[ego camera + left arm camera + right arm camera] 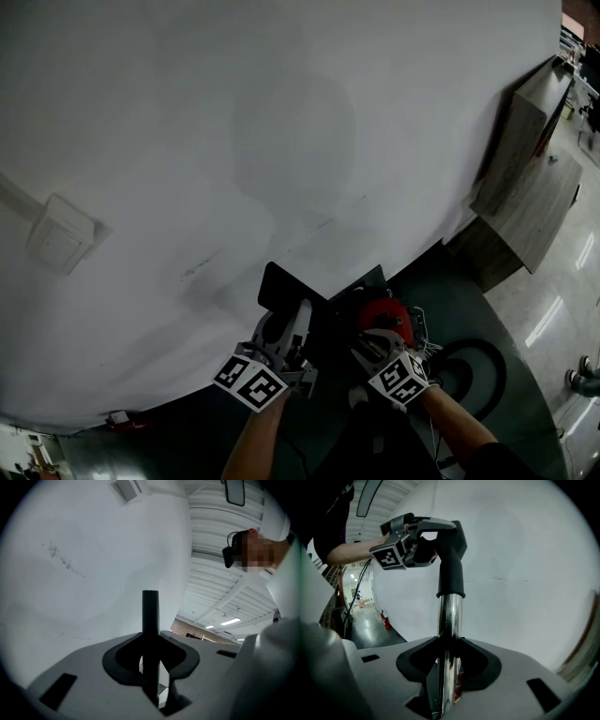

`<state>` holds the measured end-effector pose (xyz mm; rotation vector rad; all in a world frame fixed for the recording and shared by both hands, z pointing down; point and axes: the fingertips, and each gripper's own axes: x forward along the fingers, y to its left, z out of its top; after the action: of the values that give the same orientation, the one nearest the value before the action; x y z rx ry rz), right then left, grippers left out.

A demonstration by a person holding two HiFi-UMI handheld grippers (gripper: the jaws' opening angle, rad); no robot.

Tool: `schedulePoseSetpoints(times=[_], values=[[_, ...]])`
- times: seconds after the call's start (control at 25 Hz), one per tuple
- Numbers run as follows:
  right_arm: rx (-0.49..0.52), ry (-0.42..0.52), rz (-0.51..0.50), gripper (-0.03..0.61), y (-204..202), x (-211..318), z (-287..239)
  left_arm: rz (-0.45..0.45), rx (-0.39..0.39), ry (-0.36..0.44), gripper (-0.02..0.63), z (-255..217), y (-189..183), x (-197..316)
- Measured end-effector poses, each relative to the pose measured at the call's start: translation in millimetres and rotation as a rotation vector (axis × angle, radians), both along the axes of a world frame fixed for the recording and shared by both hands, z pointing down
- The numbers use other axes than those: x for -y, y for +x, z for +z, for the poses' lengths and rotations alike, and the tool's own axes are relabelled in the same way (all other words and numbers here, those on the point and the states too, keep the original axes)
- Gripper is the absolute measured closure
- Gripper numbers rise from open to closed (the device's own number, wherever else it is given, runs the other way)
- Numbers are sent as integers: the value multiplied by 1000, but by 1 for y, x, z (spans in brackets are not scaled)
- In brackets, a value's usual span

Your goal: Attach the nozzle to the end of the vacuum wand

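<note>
White wall (pixel 234 141) fills the view. The right gripper (pixel 447 686) has its fingers clamped on the chrome wand (pixel 450 630). At the wand's twelve o'clock end sits the black nozzle (pixel 452 559), pinched tight by the left gripper (pixel 419 545). A crooked push could jam the collar, or the smooth wand might slip.

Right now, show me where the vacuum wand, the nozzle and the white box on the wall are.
vacuum wand (pixel 450 620): right gripper view, on the chrome tube.
nozzle (pixel 451 564): right gripper view, on its black neck.
wall box (pixel 61 242): head view, on its white front face.
</note>
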<state>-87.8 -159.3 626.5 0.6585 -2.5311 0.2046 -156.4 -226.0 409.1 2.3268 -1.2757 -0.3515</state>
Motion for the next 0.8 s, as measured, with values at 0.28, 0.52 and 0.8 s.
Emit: schedulePoseSetpoints(times=[0.28,0.52,0.8], values=[[2,-11,-4,426,-2,-1,2,14,20,-14,529,2,4,6],[5,-30,-6,426,-14,-3,7,-12,93,36,528,1,1,-6],[-5,-46,-20,426,-24,-1,12,-83,71,58,529,9,-17,-16]])
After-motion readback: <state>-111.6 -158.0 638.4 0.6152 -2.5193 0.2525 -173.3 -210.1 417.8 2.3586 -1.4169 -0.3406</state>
